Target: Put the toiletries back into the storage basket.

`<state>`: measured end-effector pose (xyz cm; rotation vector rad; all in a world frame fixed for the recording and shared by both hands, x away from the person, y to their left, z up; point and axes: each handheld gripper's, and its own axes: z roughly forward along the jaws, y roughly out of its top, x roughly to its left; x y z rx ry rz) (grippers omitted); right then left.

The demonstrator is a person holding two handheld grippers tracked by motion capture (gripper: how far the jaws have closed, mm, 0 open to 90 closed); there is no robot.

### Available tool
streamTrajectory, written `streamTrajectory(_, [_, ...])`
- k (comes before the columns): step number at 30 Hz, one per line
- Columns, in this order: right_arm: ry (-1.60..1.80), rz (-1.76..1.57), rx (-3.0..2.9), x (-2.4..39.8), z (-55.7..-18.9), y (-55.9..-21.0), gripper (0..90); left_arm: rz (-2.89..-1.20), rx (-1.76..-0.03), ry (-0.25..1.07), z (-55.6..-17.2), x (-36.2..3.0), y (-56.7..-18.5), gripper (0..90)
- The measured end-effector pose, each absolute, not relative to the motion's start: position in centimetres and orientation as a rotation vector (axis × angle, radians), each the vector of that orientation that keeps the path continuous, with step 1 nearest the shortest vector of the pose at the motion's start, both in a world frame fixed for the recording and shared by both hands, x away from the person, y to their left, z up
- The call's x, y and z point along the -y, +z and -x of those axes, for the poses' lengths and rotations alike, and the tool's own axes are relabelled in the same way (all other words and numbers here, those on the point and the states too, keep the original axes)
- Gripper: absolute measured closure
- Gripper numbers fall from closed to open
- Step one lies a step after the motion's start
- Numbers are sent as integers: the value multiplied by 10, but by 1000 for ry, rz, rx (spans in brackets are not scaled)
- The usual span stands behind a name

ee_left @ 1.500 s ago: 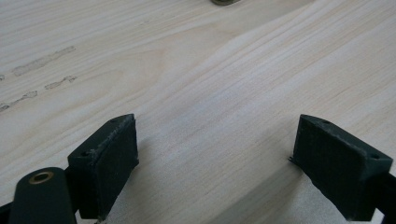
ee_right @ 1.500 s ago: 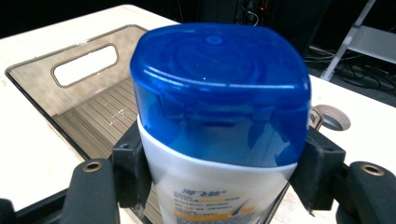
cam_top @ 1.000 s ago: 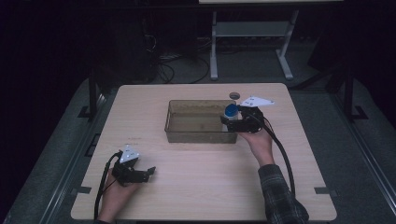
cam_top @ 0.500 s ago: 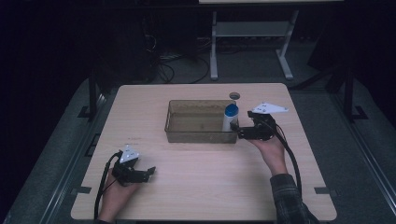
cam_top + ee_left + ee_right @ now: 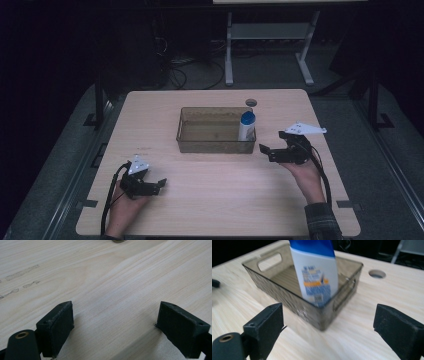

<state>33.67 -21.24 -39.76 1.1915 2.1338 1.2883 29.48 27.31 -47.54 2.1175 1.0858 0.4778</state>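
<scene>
The white plastic bottle with the blue cap point(image 5: 246, 125) now stands upright inside the translucent grey-brown plastic bin point(image 5: 210, 141), tucked into the bin's right-hand near corner and leaning against its wall, with nothing holding it. The right gripper point(image 5: 264, 149) sits just off the bin's right near corner, its jaws spread wide and empty; in the right gripper view the bottle point(image 5: 315, 272) rises beyond the gap between the jaws, apart from both. Judged from this, the placing of the bottle into the bin looks done and the hand is backing off. A second ago that gripper was over the bin's right end with the bottle at its jaws; half a second ago it was beside the bottle; it has since drawn back toward the person. The left gripper point(image 5: 159, 183), well clear of the bin on the near left of the pale wooden table point(image 5: 150, 110), stays open, empty and unmoved.
</scene>
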Motion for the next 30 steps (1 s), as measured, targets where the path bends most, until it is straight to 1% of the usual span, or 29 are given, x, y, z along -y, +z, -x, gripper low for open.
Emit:
streamTrajectory(18, [1234, -1269, -2134, 251, -287, -422, 78, -2119, -1085, 478, -295, -273, -475, 124])
streamTrajectory(30, [1117, -1337, -2166, 268, -261, -444, 78, -2119, -1085, 478, -295, -273, -475, 124])
